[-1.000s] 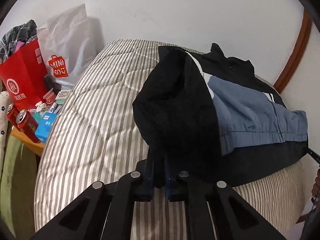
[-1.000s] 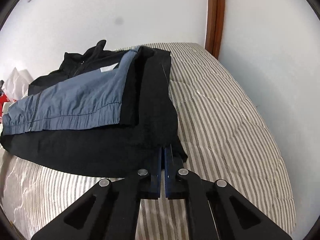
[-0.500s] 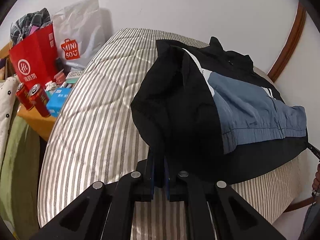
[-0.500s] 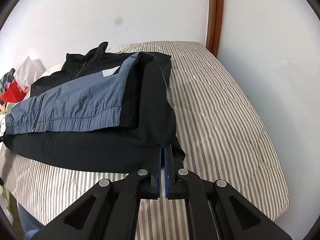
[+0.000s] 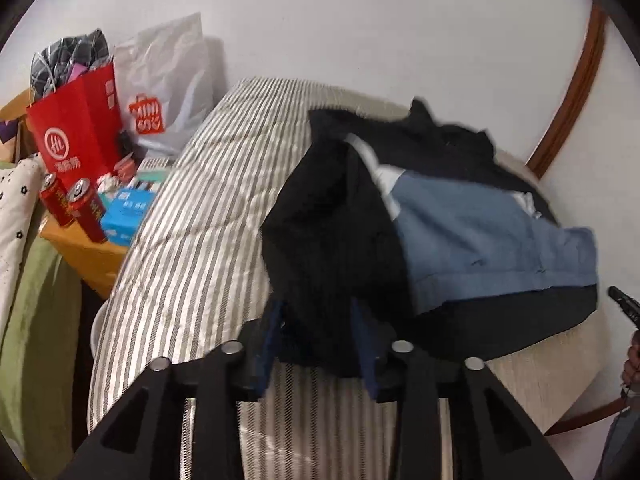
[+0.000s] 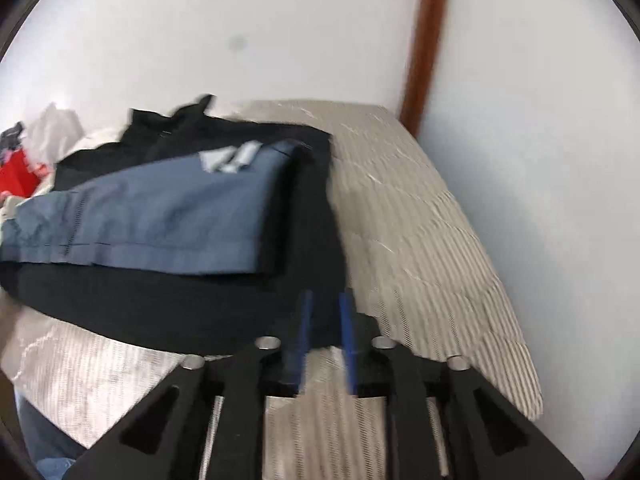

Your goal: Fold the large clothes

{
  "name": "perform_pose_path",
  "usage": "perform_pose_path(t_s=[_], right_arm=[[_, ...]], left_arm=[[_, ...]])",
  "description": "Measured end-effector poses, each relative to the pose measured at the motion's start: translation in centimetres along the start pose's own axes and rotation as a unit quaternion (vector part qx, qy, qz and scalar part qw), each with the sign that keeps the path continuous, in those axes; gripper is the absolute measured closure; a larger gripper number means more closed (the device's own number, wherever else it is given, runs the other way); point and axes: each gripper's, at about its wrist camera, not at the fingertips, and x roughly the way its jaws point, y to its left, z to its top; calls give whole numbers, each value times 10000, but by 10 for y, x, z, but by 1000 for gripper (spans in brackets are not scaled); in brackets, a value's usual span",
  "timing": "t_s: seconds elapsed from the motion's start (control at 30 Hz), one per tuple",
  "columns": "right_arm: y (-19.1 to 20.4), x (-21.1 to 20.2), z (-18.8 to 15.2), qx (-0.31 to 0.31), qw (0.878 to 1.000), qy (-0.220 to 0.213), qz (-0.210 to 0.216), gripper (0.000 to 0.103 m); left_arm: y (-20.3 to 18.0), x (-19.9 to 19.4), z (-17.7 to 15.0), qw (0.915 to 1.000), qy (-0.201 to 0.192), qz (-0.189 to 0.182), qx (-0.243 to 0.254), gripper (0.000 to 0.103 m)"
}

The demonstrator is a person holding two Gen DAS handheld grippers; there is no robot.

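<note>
A black and blue jacket (image 5: 460,224) lies partly folded on the striped bed (image 5: 192,240). In the left wrist view my left gripper (image 5: 318,344) is open, its blue fingers apart around the jacket's black near corner. In the right wrist view the jacket (image 6: 160,216) lies left of centre on the bed (image 6: 420,248). My right gripper (image 6: 326,336) is open, its fingers a little apart at the black hem's near right corner. The frames are motion-blurred.
Left of the bed a side table (image 5: 80,248) holds two red cans (image 5: 76,208), a blue box (image 5: 126,216), a red bag (image 5: 76,136) and a white bag (image 5: 168,92). A white wall with a brown wooden trim (image 6: 424,40) borders the bed on the right.
Both grippers were shut on the jacket's black hem corners and have opened. The hem has dropped onto the bed. Both cameras have pulled back and tilted up slightly.
</note>
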Motion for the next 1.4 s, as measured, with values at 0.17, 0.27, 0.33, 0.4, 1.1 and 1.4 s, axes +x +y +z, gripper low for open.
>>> perform_pose_path(t_s=[0.17, 0.27, 0.33, 0.4, 1.1, 1.4], right_arm=[[30, 3, 16, -161, 9994, -262, 179, 64], [36, 17, 26, -79, 9992, -220, 337, 64], [38, 28, 30, -3, 9992, -158, 378, 64], [36, 34, 30, 72, 9992, -100, 393, 64], [32, 50, 84, 612, 9908, -619, 1040, 94], [29, 79, 119, 874, 9879, -762, 1027, 94]], left_arm=[[-14, -12, 7, 9991, -282, -280, 118, 59], [-23, -7, 11, 9988, -244, -380, 196, 58], [-27, 1, 13, 9985, -163, -491, 183, 57], [-29, 11, 14, 9977, -91, -666, 99, 56], [-48, 35, 72, 9939, -348, -1040, 92, 88], [-50, 69, 112, 9965, -407, -718, 117, 87]])
